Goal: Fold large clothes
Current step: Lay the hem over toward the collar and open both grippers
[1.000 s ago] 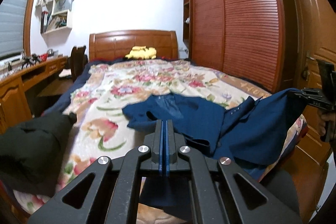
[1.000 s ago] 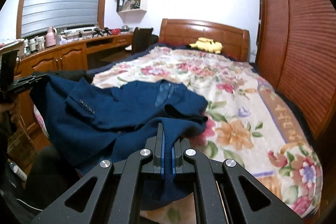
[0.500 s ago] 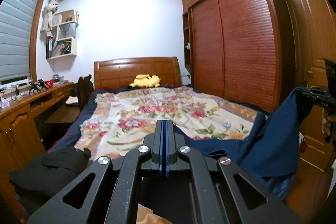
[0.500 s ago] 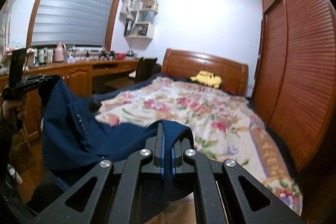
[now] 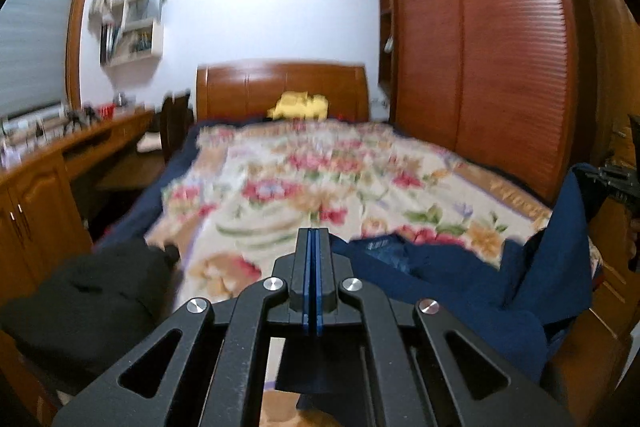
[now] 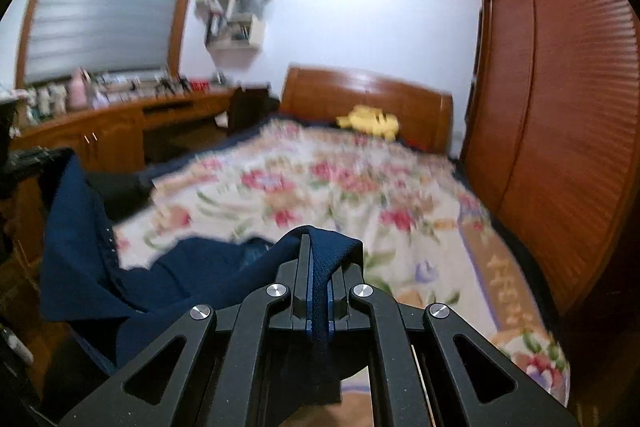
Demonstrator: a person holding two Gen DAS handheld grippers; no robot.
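Note:
A navy blue jacket (image 5: 460, 279) is stretched between my two grippers over the near end of the bed, its middle sagging onto the floral cover. My left gripper (image 5: 314, 233) is shut, with dark blue cloth hanging under its jaws. In the right wrist view it appears at the far left edge, holding one end of the jacket (image 6: 192, 279). My right gripper (image 6: 316, 239) is shut on a fold of the jacket that bulges over its fingertips. The left wrist view shows it at the far right (image 5: 612, 179), with cloth hanging from it. Both views are motion-blurred.
The bed (image 5: 320, 179) has a floral cover, a wooden headboard and a yellow plush toy (image 5: 298, 105). A black garment (image 5: 80, 299) lies at the bed's near left corner. A wooden desk (image 5: 40, 179) runs along the left; a slatted wardrobe (image 5: 500, 67) stands on the right.
The jacket lay spread on the bed, then both grippers lifted its ends. Both views tipped up and have come back down; the jacket's middle rests at the bed's near edge.

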